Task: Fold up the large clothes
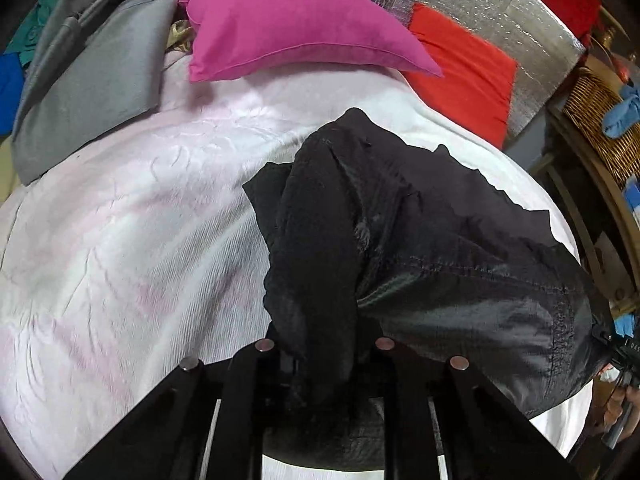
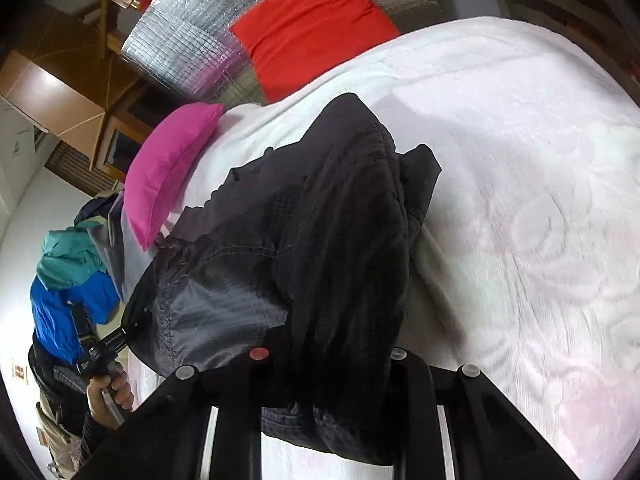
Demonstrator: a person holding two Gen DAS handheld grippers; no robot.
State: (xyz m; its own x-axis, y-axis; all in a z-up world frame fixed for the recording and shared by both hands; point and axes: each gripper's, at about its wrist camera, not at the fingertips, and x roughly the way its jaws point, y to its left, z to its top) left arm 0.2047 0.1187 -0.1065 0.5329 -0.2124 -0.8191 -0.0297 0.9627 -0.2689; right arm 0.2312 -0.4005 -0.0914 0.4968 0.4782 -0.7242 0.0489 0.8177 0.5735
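A large black garment (image 1: 400, 240) of shiny ripstop fabric hangs between both grippers above a white bedspread (image 1: 120, 240). My left gripper (image 1: 322, 346) is shut on one edge of the garment; the cloth drapes over its fingertips and hides them. My right gripper (image 2: 328, 354) is shut on another edge of the black garment (image 2: 320, 240), which bunches over its fingers. The right gripper also shows at the right edge of the left wrist view (image 1: 618, 354). The left gripper shows at the left of the right wrist view (image 2: 108, 346).
A pink pillow (image 1: 296, 20) and a red cushion (image 1: 464, 68) lie at the head of the bed against a silver foil panel (image 1: 500, 4). Folded grey clothes (image 1: 92, 76) sit far left. A wicker basket (image 1: 600, 120) stands at the right. Blue and teal clothes (image 2: 68, 280) are piled beside the bed.
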